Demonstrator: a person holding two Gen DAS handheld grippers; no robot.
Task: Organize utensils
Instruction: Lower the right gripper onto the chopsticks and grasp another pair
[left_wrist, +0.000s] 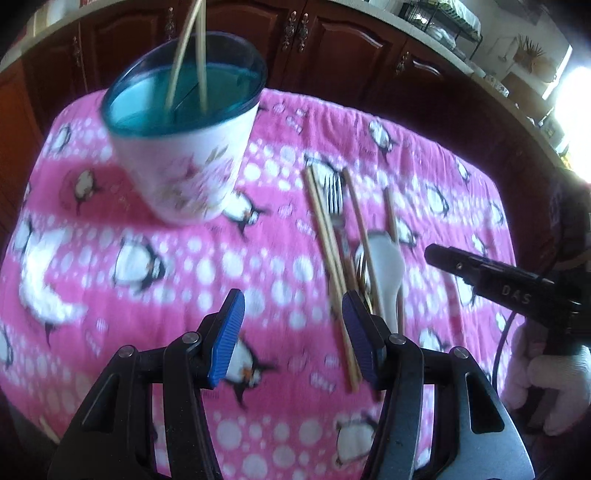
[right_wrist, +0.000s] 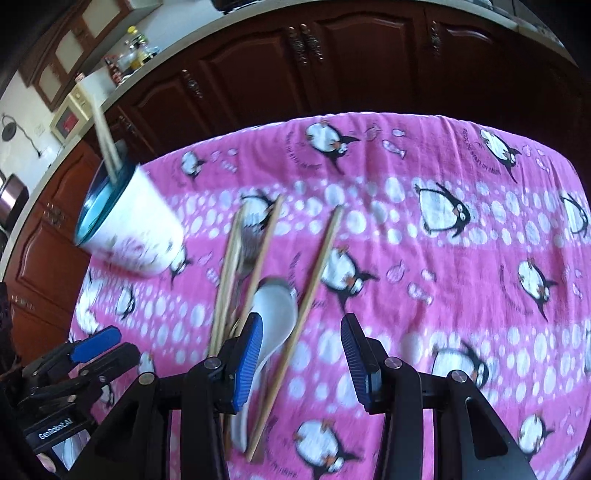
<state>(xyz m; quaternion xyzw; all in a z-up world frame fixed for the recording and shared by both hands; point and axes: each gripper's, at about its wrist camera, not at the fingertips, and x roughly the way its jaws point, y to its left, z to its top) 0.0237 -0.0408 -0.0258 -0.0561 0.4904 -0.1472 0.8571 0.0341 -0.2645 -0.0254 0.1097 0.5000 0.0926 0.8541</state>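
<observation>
Both grippers hang empty above the loose utensils, jaws apart.

I keep my left gripper (left_wrist: 293, 338) wide and my right gripper (right_wrist: 299, 363) half-spread, neither touching anything, ready to pick. Chopsticks (right_wrist: 314, 269), a fork (left_wrist: 334, 201) and a white spoon (right_wrist: 275, 314) lie just ahead of the right fingers; the cup (left_wrist: 184, 122), ahead-left of my left gripper, already holds two chopsticks, so it's the collecting spot.

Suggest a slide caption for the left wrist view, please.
Open left gripper above loose chopsticks, fork, white spoon; cup holds two.
</observation>
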